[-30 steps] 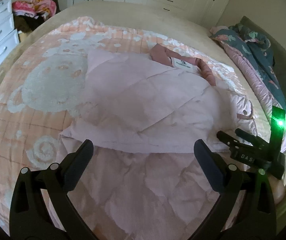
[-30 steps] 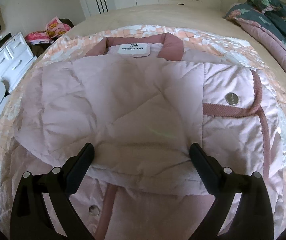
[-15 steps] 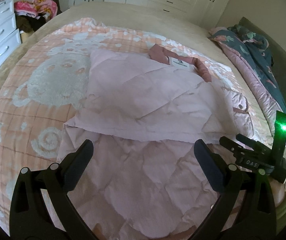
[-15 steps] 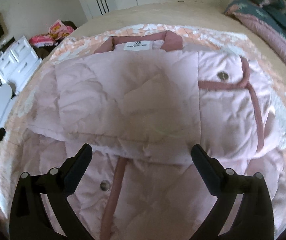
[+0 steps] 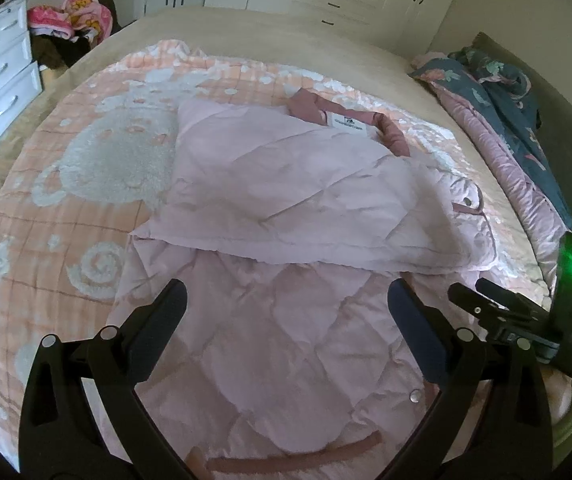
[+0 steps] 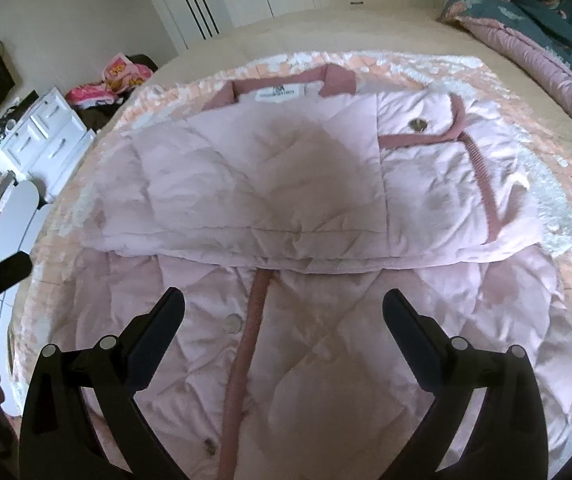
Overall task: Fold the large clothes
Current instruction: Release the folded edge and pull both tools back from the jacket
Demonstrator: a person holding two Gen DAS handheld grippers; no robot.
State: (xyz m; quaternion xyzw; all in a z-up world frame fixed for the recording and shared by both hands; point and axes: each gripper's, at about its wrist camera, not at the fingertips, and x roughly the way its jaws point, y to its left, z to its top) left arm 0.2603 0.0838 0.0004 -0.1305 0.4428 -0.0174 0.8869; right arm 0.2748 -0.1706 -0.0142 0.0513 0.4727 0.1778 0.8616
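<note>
Jacket (image 6: 286,184) half folded on bed (image 5: 325,48); both tongs (image 5: 286,304) (image 6: 284,308) spread, empty, best grab hem corners evenly

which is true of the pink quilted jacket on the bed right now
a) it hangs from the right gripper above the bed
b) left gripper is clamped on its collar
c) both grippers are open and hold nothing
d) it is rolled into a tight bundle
c: the left gripper and the right gripper both have their fingers spread wide with nothing between them, while the pink quilted jacket lies flat on the bed with its sleeves folded across the chest.
</note>
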